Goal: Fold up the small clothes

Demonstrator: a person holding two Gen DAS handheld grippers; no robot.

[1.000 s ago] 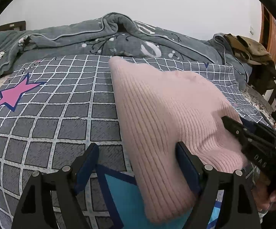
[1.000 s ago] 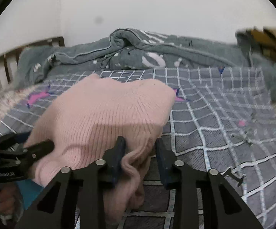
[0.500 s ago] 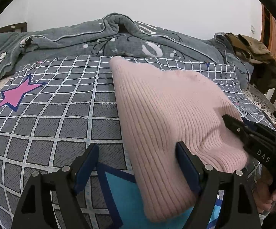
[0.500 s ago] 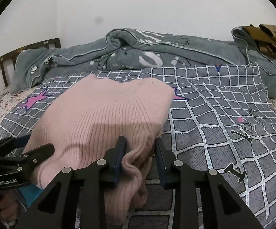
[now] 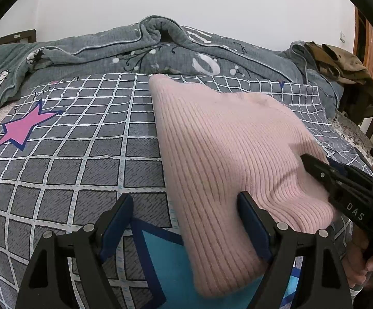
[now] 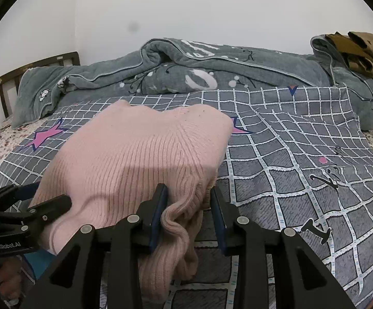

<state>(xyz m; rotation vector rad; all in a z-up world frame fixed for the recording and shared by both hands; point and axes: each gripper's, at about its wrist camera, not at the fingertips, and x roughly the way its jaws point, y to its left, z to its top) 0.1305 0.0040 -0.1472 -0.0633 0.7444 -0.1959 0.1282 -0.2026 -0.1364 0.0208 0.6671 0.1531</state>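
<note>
Nearest the right wrist camera, the right gripper point(image 6: 187, 215) stands narrow with a bunched fold of the pink ribbed sweater point(image 6: 145, 159) between its jaws; the left pad lies against the knit, while a gap shows on the right side, so the hold looks loose at best. In the left wrist view the left gripper point(image 5: 183, 228) stands wide and holds nothing: its right finger point(image 5: 253, 226) rests against the sweater's near edge at about 5 o'clock, its left finger over bare cover. The sweater lies folded on the grey grid-patterned bedspread point(image 5: 83, 159), from the near edge up towards 12 o'clock, with a pink star print point(image 5: 22, 128) at 9 o'clock. Judging by the ribs and sagging folds, it is soft, light and limp, not slippery or fragile; it should be taken at its near corners, through all layers. Beyond lie a rumpled grey quilt point(image 6: 186, 69) and, at 2 o'clock, brown clothing point(image 6: 361, 51).
</note>
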